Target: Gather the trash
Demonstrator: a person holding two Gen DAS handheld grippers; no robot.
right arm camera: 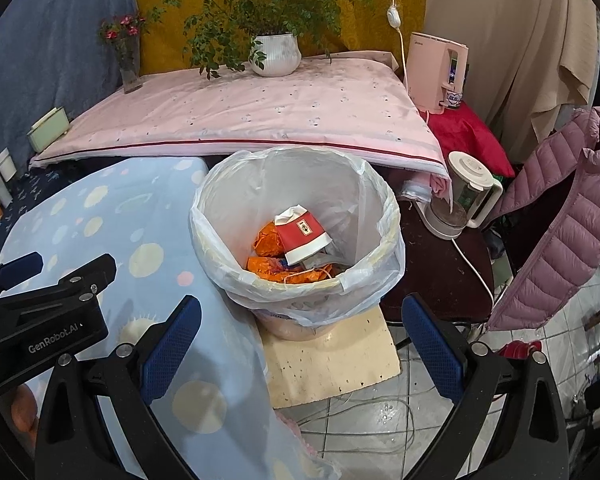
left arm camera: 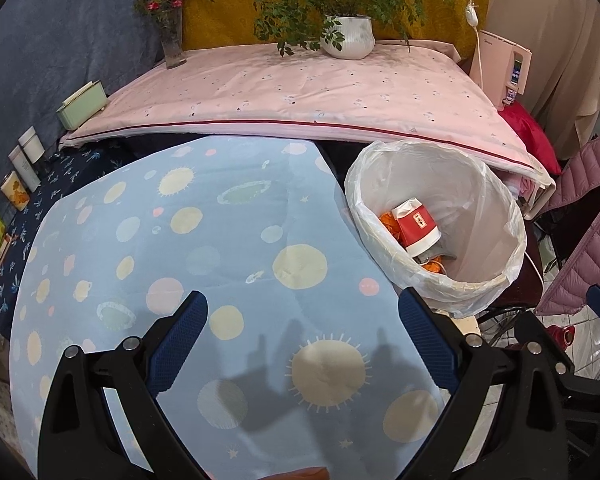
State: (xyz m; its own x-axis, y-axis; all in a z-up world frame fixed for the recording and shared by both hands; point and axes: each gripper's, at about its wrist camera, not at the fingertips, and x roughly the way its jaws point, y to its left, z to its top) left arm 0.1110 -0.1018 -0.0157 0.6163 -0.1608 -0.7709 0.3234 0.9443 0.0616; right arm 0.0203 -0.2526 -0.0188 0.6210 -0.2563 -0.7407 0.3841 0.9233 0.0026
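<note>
Right wrist: cup in bin

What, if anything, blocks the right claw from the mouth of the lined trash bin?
Nothing visible does. The right claw is open and empty, facing the trash bin, whose mouth is uncovered. The red paper cup and orange wrappers already lie inside, well below the rim.

A cup lies in the bin, right of the table.
</note>
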